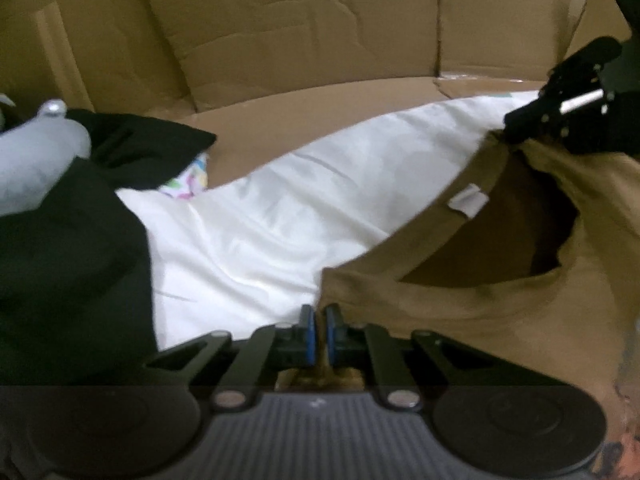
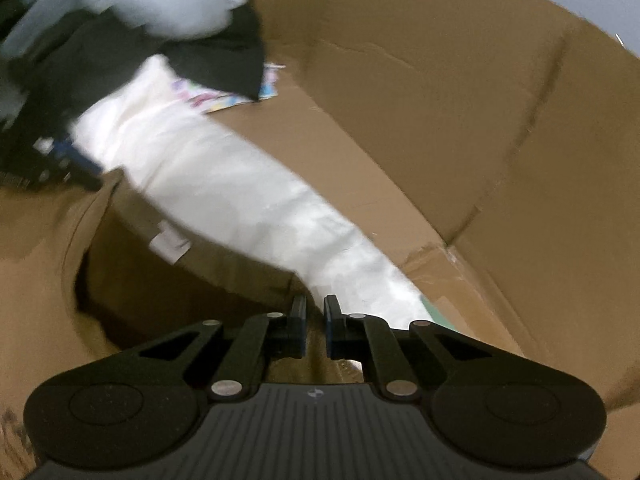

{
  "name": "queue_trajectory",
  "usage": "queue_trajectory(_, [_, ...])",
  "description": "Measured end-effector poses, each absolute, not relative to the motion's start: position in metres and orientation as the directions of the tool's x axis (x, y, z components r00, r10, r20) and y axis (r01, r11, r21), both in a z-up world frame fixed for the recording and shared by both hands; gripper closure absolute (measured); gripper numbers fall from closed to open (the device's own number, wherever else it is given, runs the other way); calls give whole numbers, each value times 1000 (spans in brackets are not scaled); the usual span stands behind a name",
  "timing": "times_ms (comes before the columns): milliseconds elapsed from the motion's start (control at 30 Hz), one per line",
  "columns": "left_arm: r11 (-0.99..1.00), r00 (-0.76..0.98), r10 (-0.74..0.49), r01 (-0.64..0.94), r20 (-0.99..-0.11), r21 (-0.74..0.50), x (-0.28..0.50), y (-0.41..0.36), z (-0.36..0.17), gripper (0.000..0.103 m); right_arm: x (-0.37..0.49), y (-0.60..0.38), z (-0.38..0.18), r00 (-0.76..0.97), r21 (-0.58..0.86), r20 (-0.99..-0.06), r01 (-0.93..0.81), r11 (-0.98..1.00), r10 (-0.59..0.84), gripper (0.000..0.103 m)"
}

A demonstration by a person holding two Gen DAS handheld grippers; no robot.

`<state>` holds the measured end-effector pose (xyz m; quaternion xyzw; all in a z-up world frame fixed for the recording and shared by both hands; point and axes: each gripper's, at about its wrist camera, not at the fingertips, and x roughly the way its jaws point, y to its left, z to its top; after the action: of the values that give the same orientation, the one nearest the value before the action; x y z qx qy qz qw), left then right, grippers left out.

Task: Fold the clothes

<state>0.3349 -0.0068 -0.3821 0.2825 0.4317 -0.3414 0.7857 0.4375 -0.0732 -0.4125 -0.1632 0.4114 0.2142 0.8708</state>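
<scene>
A tan T-shirt (image 1: 500,312) lies partly lifted over a white sheet (image 1: 260,232), its neck hole gaping and a white label (image 1: 468,200) showing inside the collar. My left gripper (image 1: 319,318) is shut on the shirt's shoulder edge, tan cloth pinched between its blue pads. At the upper right of the left wrist view, my right gripper (image 1: 510,124) clamps the opposite shoulder. In the right wrist view, the right gripper (image 2: 315,312) is shut on the tan T-shirt (image 2: 44,248) near the collar, the label (image 2: 168,244) is to its left, and the left gripper (image 2: 94,178) holds the far side.
Black clothing (image 1: 72,248) with a pale grey garment (image 1: 36,160) on top is piled at the left. A colourful printed cloth (image 1: 192,184) peeks out beneath it. Tall cardboard walls (image 1: 300,32) enclose the white sheet (image 2: 248,200) at the back and right (image 2: 480,120).
</scene>
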Motion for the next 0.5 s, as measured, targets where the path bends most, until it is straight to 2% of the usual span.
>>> queue_trajectory(100, [629,403,-280,763,-871,150,338,-6,-378,89,449,-91,-402,598,-20,-771,-369,929,220,95])
queue_trajectory(200, [660,406,-299,742,-863,121,342,6,-363,87,449,-114,-383,618,92,-727,-344,935,299,94])
queue_trajectory(267, [676,414,-304,729,-858,112,343,16,-351,73,439,-120,-373,639,52,-714,-360,931,287,93])
queue_trajectory(400, [702,409,-291,706,-865,98,346,41,-330,71,413,-127,-364,634,33,-713,-398,917,300,93])
queue_trajectory(500, [718,415,-282,689,-865,97,343,63,-314,65,390,-121,-363,618,8,-724,-437,900,306,89])
